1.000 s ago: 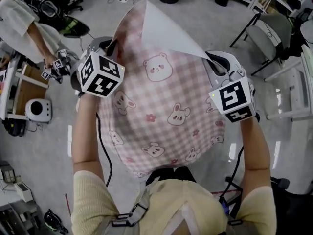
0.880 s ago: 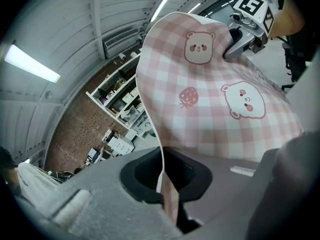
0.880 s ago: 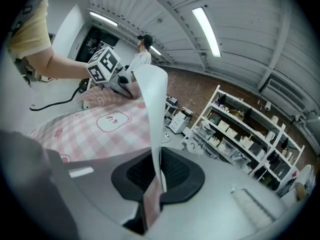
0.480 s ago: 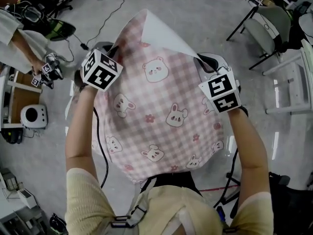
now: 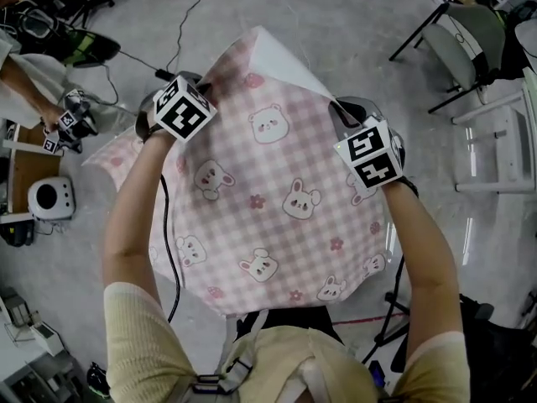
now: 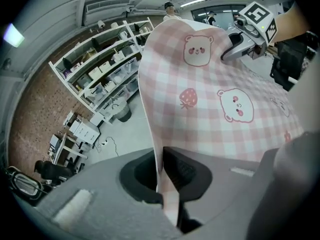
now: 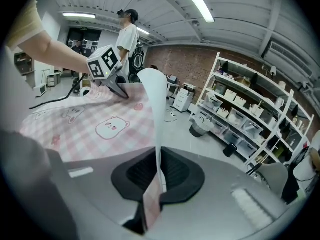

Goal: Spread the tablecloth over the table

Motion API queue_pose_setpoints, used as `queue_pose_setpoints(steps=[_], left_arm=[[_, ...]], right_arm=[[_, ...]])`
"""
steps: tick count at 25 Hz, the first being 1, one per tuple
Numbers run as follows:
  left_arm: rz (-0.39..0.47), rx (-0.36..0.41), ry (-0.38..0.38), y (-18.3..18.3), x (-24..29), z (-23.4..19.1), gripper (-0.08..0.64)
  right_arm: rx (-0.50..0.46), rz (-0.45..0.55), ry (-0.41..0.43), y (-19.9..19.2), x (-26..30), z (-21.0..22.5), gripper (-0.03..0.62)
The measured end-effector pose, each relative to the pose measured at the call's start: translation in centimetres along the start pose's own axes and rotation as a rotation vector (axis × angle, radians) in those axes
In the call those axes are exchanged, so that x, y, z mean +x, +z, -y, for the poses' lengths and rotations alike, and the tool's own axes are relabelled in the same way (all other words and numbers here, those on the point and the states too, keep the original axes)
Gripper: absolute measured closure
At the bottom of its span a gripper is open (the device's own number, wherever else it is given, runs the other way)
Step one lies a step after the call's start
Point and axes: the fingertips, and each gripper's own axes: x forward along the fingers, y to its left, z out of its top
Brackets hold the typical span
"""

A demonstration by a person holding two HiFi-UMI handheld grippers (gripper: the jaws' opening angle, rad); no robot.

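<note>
the left gripper [image 6: 162, 179] and right gripper [image 7: 157, 179], each pinched on an edge of the tablecloth [image 5: 277, 200], sit lower than a second ago, and the sheet between and beneath them spreads wider — it looks to be settling onto the table

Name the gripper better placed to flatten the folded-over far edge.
Right gripper, probably: the white flap of the tablecloth rises straight from its jaws; the left gripper, also clamped, sits farther off.

a workshop-like lab space. white storage shelves [image 7: 250, 109] full of bins stand beside a brick wall [image 7: 182, 64] under ceiling strip lights [image 7: 196, 3]. cables [image 5: 186, 17] trail over the grey polished floor [image 5: 352, 32] near a grey chair [image 5: 470, 49].
</note>
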Motion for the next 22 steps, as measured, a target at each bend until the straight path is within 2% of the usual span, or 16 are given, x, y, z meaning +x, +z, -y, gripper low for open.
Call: queue_pose_setpoints(steps=[6,10,15,18,22], left_arm=[[-0.045,0.071,0.006,-0.7,2.7,1.2,0.54],[-0.04,0.083,0.013,-1.1,3.6,1.5,0.534],[-0.031,0.133,0.027,-1.6,4.7,1.4,0.491],[-0.021,0.148,0.021,-1.7,5.1,1.5,0.488],[-0.024,0.193,0.036,-1.9,5.8,1.7,0.468]], right_arm=[[0.004,-0.054,-0.004,-2.1,1.7,-0.6,0.577],[-0.022,-0.058,-0.003,-2.4,2.4,-0.7,0.575],[0.01,-0.086,-0.037,-3.8,3.8,-0.6,0.569],[0.019,-0.092,-0.068,-4.3,4.4,-0.4,0.568],[0.029,-0.088,-0.067,-4.6,4.7,-0.4,0.561]])
